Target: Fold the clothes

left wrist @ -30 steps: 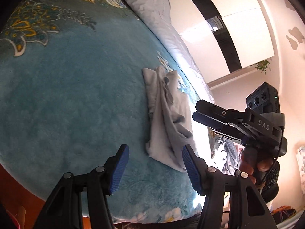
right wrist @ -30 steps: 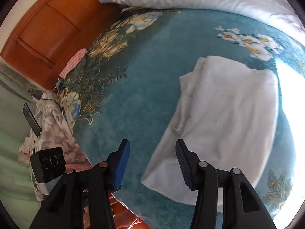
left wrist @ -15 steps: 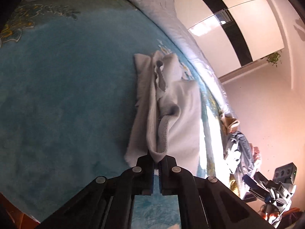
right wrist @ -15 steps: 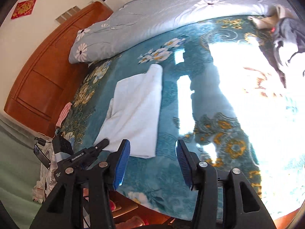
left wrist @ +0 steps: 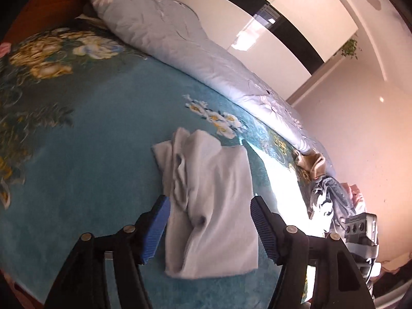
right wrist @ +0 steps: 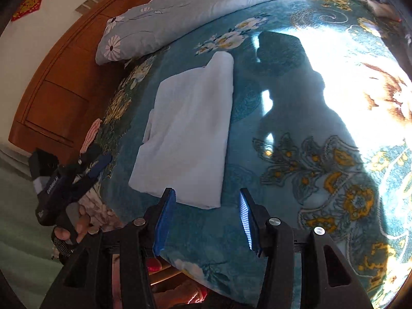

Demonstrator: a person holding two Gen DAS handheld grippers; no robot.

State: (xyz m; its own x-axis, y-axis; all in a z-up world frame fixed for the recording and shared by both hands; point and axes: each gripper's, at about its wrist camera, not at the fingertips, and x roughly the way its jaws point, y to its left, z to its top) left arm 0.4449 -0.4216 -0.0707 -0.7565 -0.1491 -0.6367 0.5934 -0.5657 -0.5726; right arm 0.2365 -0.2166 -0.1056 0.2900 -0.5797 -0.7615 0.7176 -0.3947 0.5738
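A pale grey-white garment (left wrist: 211, 200) lies folded into a long rectangle on the teal flowered bedspread (left wrist: 85, 139). It also shows in the right wrist view (right wrist: 188, 131). My left gripper (left wrist: 208, 229) is open and empty, hovering just above the garment's near end. My right gripper (right wrist: 206, 219) is open and empty, above the bedspread at the garment's near corner. The left gripper also shows in the right wrist view (right wrist: 74, 175), held in a hand off the bed's side.
A blue-grey flowered quilt (left wrist: 180, 38) lies along the far side of the bed. A pile of other clothes (left wrist: 327, 188) sits at the bed's right end. A wooden headboard (right wrist: 61, 82) stands at the left. Strong sunlight falls across the bedspread (right wrist: 360, 82).
My left gripper was shut on the garment's edge half a second ago; it has let go, opened and pulled back. My right gripper stays open and has moved closer to the garment.
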